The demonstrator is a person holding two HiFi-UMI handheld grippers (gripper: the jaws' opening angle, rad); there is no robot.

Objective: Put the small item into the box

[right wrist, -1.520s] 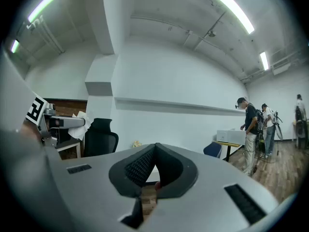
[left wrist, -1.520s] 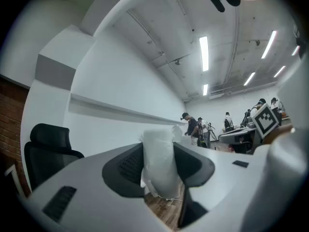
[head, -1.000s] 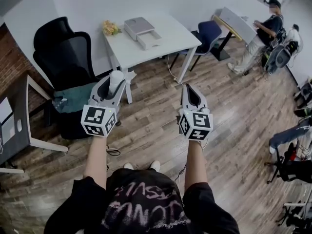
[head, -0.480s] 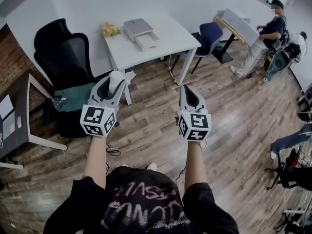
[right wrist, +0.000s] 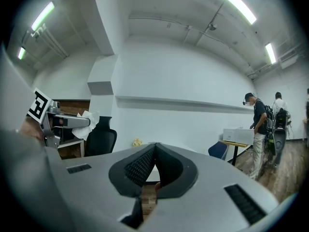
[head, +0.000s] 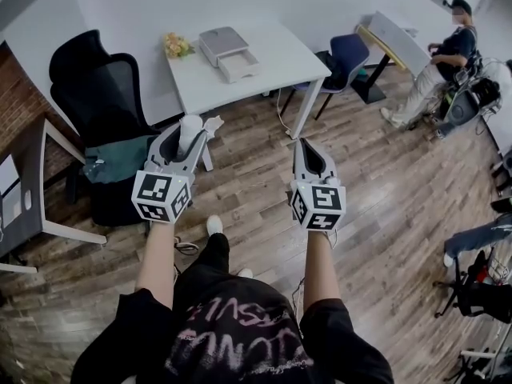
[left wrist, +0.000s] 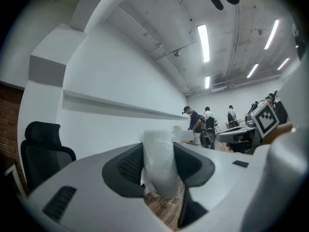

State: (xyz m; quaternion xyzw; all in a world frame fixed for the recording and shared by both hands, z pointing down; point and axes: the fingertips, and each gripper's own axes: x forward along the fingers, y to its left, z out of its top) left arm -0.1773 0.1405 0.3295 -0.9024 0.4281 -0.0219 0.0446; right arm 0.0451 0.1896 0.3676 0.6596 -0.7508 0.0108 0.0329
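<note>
A small item in crumpled white wrapping [head: 191,130] stands upright between the jaws of my left gripper [head: 194,137], which is shut on it. In the left gripper view the white item [left wrist: 159,164] fills the gap between the dark pads [left wrist: 129,167]. My right gripper [head: 309,150] is level with the left one above the wooden floor, jaws closed and empty; its pads [right wrist: 141,167] meet at the tips. A grey and white box [head: 228,52] sits on the white table [head: 280,58] ahead, well beyond both grippers.
A black office chair [head: 104,94] stands left of the table, and a blue chair [head: 344,54] to its right. Yellow flowers [head: 178,46] lie beside the box. People sit at the far right [head: 444,50]. A dark desk [head: 32,190] is at the left.
The person's leg has swung forward into view below the grippers. Both grippers keep their places and the white item stays held.
</note>
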